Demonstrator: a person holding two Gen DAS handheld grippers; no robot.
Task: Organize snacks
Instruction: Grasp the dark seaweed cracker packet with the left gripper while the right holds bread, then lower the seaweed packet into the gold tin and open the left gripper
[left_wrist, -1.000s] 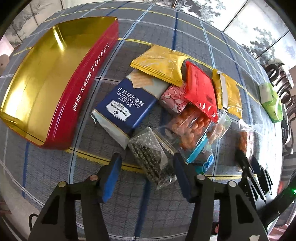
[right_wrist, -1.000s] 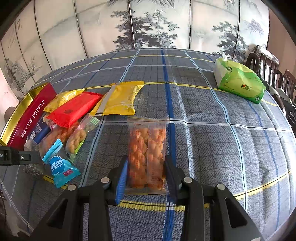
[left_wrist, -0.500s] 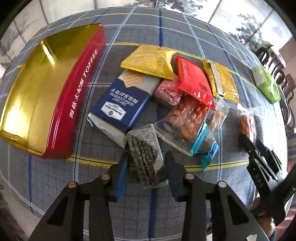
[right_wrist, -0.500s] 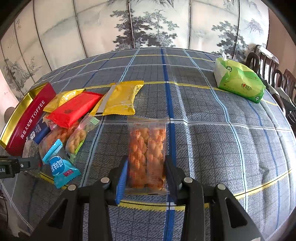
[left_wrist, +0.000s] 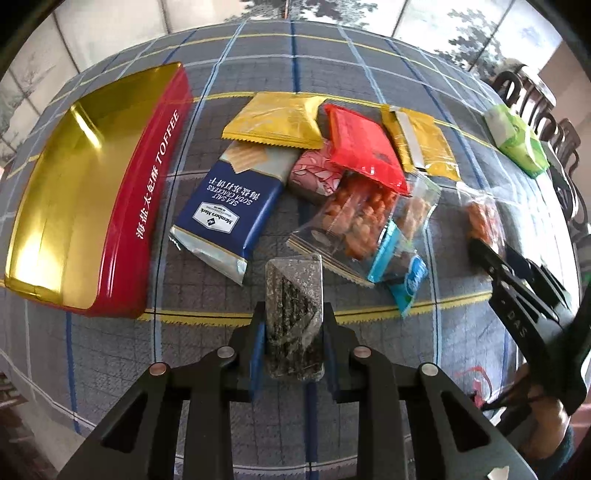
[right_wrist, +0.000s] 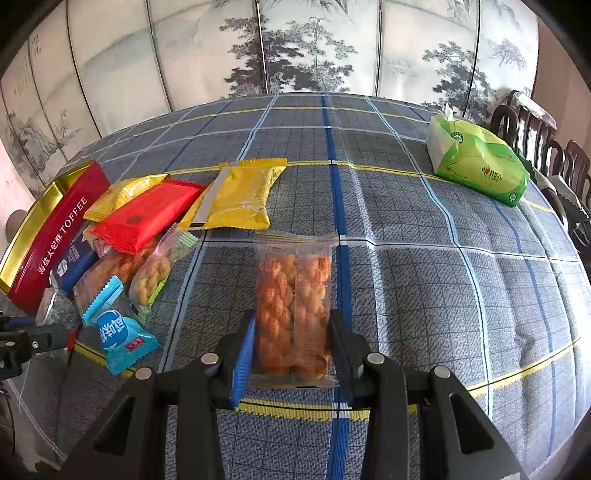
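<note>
My left gripper (left_wrist: 293, 315) is shut on a dark speckled snack packet (left_wrist: 294, 291), which stands out straight ahead between the blue pads, just above the checked tablecloth. An open red and gold toffee tin (left_wrist: 74, 192) lies to its left. My right gripper (right_wrist: 291, 325) is shut on a clear packet of orange twists (right_wrist: 293, 280) that lies flat on the cloth. In the left wrist view the right gripper (left_wrist: 491, 254) shows at the right edge with that packet (left_wrist: 480, 221). The left gripper's fingers (right_wrist: 22, 332) show at the left edge of the right wrist view.
A pile of snacks lies between the grippers: blue cracker packet (left_wrist: 225, 210), yellow packets (left_wrist: 277, 122), red packet (left_wrist: 364, 155), pink packet (left_wrist: 314, 177), clear bag of orange snacks (left_wrist: 351, 221), light blue packet (left_wrist: 402, 273). A green tissue pack (right_wrist: 476, 162) and chairs (right_wrist: 535, 129) are at the far right.
The left jaws closed from wide apart onto the dark speckled packet, and the gripper rolled so the packet now points straight ahead. The right gripper and its twist packet stayed put.
</note>
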